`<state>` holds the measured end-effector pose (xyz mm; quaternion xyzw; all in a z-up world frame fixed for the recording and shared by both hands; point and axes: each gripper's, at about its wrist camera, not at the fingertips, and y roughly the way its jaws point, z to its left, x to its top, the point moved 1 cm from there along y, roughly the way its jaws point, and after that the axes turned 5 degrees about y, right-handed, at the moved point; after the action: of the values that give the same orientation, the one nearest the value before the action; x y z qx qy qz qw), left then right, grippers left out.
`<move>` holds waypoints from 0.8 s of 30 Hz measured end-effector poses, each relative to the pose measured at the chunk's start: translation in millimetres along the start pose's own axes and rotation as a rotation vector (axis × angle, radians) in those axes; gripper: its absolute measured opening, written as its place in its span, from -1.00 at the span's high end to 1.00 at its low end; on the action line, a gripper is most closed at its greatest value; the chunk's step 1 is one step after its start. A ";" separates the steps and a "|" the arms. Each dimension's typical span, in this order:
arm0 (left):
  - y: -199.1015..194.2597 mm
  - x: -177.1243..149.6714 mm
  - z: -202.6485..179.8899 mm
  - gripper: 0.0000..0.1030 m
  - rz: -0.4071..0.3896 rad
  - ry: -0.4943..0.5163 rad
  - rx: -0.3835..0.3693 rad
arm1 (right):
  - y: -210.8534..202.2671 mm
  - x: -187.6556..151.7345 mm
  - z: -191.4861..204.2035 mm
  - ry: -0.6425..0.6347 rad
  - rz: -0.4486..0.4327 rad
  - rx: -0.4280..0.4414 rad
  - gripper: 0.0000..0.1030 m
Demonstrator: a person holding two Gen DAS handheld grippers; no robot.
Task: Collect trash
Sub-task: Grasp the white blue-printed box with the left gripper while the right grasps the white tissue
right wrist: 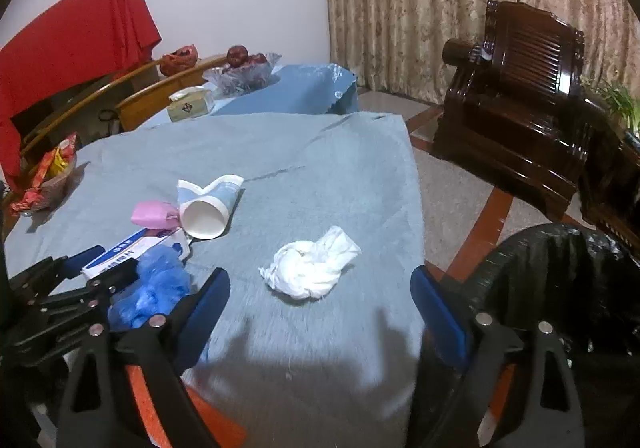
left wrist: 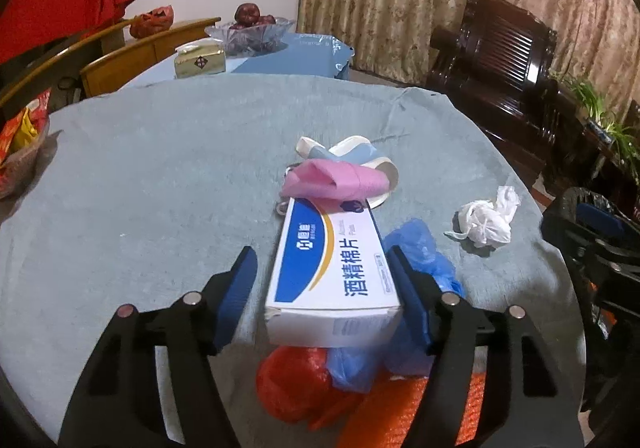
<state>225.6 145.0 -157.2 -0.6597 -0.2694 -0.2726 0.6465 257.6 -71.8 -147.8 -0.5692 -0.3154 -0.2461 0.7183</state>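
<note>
On table: grey-blue cloth (left wrist: 140,168) with scattered trash.
Left gripper (left wrist: 324,272): jaws part open, astride the near end of the box (left wrist: 328,268); right pad looks to touch the box side, left pad stands clear of it. No firm hold visible.
Right gripper (right wrist: 320,306): jaws wide, nothing between them; the tissue (right wrist: 310,268) lies just beyond the tips.
Box: white-and-blue carton, lying flat, its far end under the pink wrapper (left wrist: 336,180).
Cups (left wrist: 352,154): two crushed paper cups beyond the wrapper.
Blue bag (left wrist: 424,252): crumpled, touching the box's right side.
Left view only: red mesh (left wrist: 296,380) under the box's near end.
Right view only: black bin bag (right wrist: 560,280), off the table's right edge; one cup's open mouth; left gripper seen from the side.
Both views: tissue, well apart from the box pile.
</note>
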 end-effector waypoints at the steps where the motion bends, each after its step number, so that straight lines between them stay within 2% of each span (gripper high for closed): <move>1: 1.1 -0.4 0.3 -0.22 0.002 -0.004 -0.002 | 4.6 0.4 0.8 -0.003 0.004 -0.003 -0.74; 7: 8.4 -0.5 3.9 -0.07 0.016 -0.020 -0.021 | 43.9 1.0 0.8 0.005 0.065 -0.045 -0.74; 10: 9.4 -0.5 4.2 -0.07 0.018 -0.027 -0.027 | 60.3 -0.7 -0.2 0.000 0.098 -0.060 -0.70; 13: 10.3 0.2 4.5 -0.05 0.016 -0.031 -0.036 | 71.6 -1.9 -1.0 0.010 0.131 -0.047 -0.47; 15: 10.3 0.3 5.5 -0.05 0.014 -0.036 -0.038 | 73.9 -2.2 1.3 0.002 0.145 -0.022 -0.22; 16: 9.9 0.1 5.5 -0.05 0.012 -0.037 -0.038 | 74.5 -2.5 3.5 -0.004 0.151 -0.009 0.00; 19: 7.6 0.8 5.2 -0.04 0.007 -0.038 -0.039 | 71.2 -3.3 7.6 -0.013 0.151 0.011 0.09; 24: -5.4 4.8 4.0 -0.04 -0.019 -0.038 -0.042 | 51.3 1.1 8.3 0.001 0.115 0.040 0.10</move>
<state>225.2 149.1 -150.1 -0.6756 -0.2820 -0.2718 0.6247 293.5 -51.9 -179.7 -0.5718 -0.2867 -0.1985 0.7426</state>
